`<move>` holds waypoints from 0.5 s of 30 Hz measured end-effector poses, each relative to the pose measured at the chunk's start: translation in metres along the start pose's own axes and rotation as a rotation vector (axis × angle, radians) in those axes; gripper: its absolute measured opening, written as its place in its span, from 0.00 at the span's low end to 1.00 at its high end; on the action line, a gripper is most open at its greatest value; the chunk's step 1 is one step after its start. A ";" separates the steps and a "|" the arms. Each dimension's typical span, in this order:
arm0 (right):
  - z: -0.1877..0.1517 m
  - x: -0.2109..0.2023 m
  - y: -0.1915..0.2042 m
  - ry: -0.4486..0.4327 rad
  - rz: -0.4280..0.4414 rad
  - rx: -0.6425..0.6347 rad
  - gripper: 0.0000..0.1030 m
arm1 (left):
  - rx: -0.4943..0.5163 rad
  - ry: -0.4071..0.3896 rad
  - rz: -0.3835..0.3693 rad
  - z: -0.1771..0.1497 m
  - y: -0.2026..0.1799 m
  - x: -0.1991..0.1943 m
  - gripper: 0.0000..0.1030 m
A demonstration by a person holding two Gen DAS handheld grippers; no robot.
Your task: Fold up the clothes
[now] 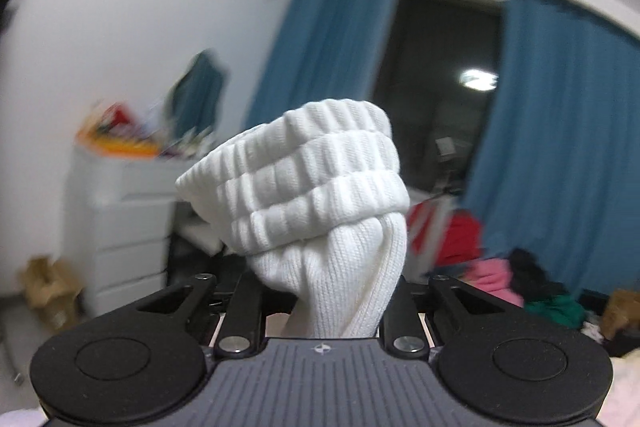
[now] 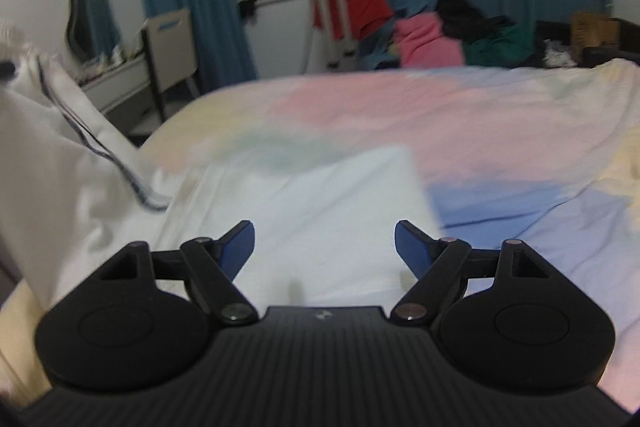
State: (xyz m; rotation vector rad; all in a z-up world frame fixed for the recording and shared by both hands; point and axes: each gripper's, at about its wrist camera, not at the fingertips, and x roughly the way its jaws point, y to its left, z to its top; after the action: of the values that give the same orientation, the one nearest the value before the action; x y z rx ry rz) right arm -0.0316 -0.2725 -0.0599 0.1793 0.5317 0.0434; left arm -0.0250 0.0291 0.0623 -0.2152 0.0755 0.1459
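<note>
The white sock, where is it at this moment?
In the left wrist view, the white sock is bunched up and held in the jaws of the left gripper, raised in front of the blue curtains.

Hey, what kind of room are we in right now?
Most likely a bedroom. The right wrist view shows a bed with a pastel sheet and a heap of clothes beyond it; the left wrist view shows a white chest of drawers and blue curtains around a dark window.
</note>
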 end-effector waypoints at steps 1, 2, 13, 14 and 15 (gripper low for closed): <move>0.004 -0.003 -0.006 -0.011 -0.011 0.019 0.77 | 0.024 -0.015 -0.027 -0.003 -0.022 -0.003 0.18; 0.007 -0.004 -0.014 -0.017 -0.013 0.047 0.77 | 0.049 -0.030 -0.054 -0.007 -0.044 -0.005 0.18; 0.023 -0.022 -0.119 -0.156 -0.076 0.367 0.77 | 0.383 0.022 -0.318 -0.152 -0.222 -0.004 0.19; 0.022 -0.022 -0.131 -0.164 -0.084 0.412 0.78 | 0.434 0.054 -0.339 -0.173 -0.232 0.000 0.19; 0.019 -0.021 -0.140 -0.168 -0.088 0.451 0.78 | 0.472 0.094 -0.356 -0.190 -0.238 0.003 0.20</move>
State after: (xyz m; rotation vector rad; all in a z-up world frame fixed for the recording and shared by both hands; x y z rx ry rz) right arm -0.0403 -0.4154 -0.0586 0.5941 0.3750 -0.1777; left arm 0.0031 -0.2415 -0.0737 0.2372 0.1612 -0.2370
